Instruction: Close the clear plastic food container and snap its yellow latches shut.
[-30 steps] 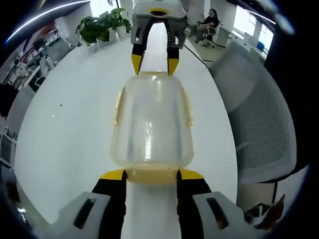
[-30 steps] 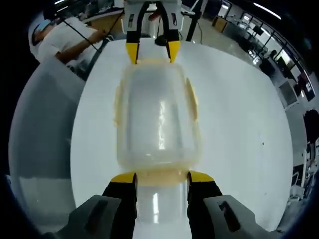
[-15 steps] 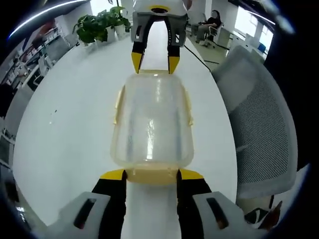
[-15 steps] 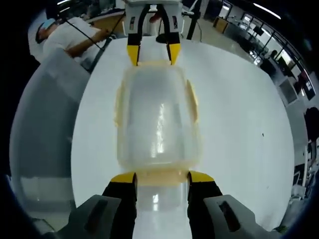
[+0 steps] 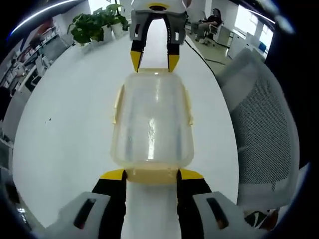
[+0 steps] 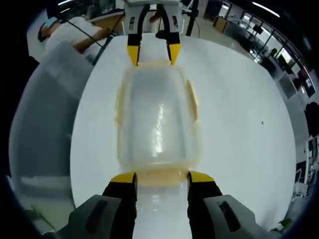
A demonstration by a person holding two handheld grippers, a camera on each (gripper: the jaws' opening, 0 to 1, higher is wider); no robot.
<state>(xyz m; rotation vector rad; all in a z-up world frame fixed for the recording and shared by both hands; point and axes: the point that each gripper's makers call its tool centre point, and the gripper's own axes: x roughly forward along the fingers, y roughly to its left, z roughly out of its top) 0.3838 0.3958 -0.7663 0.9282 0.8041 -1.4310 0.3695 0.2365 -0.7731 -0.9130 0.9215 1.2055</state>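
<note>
On the white bench (image 5: 65,149) the clear plastic food container (image 5: 152,124) lies lengthwise between the two hand-held grippers, its lid seated on top. Across the last second almost nothing about the container has changed: it keeps the same place between the jaws in both views, while the background has slid a little, which reads as the hands drifting and not the box moving. The left hand-held gripper (image 5: 151,174) has its jaws spread wide, yellow tips set against the yellow latch (image 5: 152,176) at the near end; the right hand-held gripper (image 6: 162,177) stands equally wide at the opposite end latch (image 6: 162,174), and shows in the left gripper view at the far end (image 5: 152,60). Neither is clamped on anything that I can make out. The side latches (image 5: 189,112) look folded against the walls, though whether they are snapped home is too blurred to tell. My reading is that both ends are being pressed at once, so the task is near its finish with no visible click yet.

Beside the bench stands a grey mesh chair (image 5: 259,124); potted plants (image 5: 94,25) sit at the far edge, and a seated person (image 5: 209,25) is beyond in an open office
</note>
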